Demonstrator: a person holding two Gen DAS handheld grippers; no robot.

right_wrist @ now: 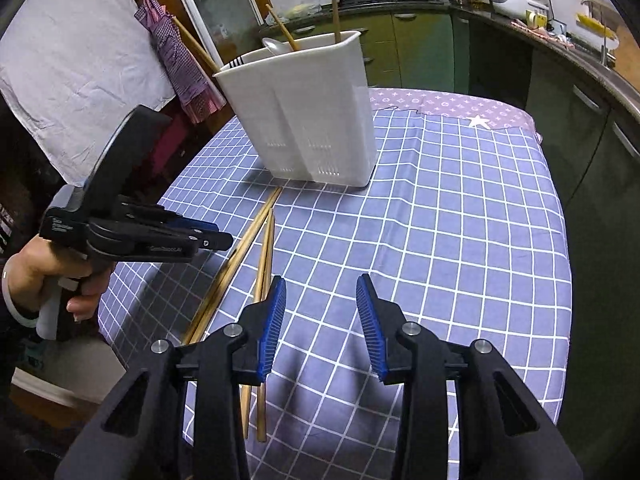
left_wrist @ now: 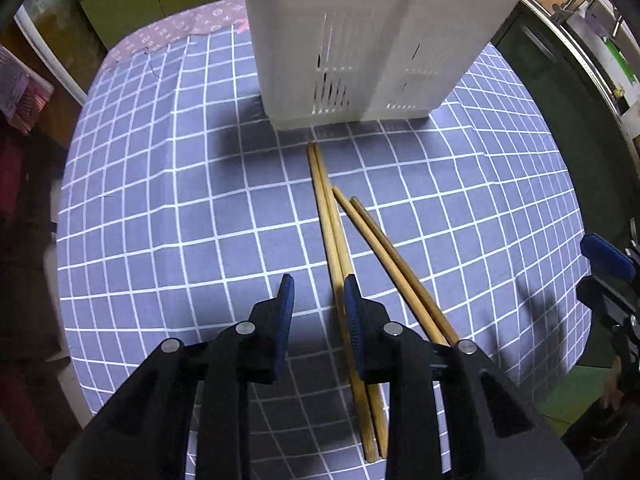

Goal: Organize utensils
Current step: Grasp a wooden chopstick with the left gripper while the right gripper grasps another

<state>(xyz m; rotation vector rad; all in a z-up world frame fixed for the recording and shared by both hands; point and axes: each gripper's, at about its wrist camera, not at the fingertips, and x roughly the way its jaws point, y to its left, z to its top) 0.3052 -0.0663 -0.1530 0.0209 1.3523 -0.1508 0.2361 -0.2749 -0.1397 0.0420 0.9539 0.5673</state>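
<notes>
Four chopsticks (left_wrist: 340,240) lie loose on the checked tablecloth (left_wrist: 180,200), two pairs side by side, running from just in front of the white utensil holder (left_wrist: 360,40) back toward the near edge of the table, where their thick ends reach close to the cloth's rim. The holder stands upright farther in, toward the far edge, and already has a spoon (right_wrist: 274,46), something dark that may be a fork, and a few chopsticks poking out of it. The left tongs (left_wrist: 319,292) hang over the longer pair, partly open and gripping nothing; one blue pad sits over that pair while the gap between the pads falls beside it on bare cloth. The right tongs (right_wrist: 321,292) are also open and empty, hovering over bare cloth just beside the other pair. From here the likely trouble is a poor pick: if the left tongs close where they are, the pad could press down on the sticks or push them aside, not clamp them. The sticks are round and smooth, so a nudge could roll them off the near edge. Catching only one of a pair would leave the other skewed. Both tools are near each other, so a hurried reach could knock them together.
</notes>
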